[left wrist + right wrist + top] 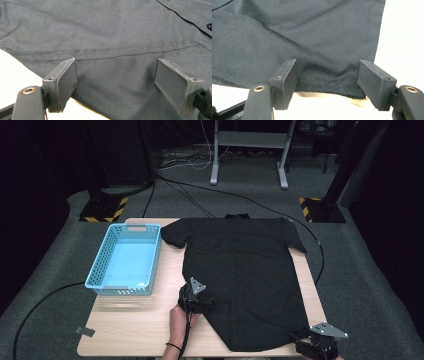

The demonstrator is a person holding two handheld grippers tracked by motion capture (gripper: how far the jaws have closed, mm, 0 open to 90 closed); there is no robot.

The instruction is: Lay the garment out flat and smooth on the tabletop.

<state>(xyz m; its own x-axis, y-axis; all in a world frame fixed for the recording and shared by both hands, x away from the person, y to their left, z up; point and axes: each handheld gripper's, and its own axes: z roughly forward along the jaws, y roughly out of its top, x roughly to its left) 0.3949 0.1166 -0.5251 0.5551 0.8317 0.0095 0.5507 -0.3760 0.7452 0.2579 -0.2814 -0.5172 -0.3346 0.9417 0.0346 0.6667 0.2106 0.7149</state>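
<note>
The right gripper [320, 340] sits at the bottom edge of the high view, which cuts off its lower body and the hand holding it; its jaws are not to be made out there. In the same view the left gripper [192, 297] lies dark against the black shirt [240, 270], so the jaws blend into the cloth, and the picture's edge cuts the forearm behind them. In the left gripper view the shirt runs past the top and both sides beyond the jaws, and a button [209, 26] is halved by the right edge. In the right gripper view the hem between the jaws hides the bench [404, 37] beneath it.
</note>
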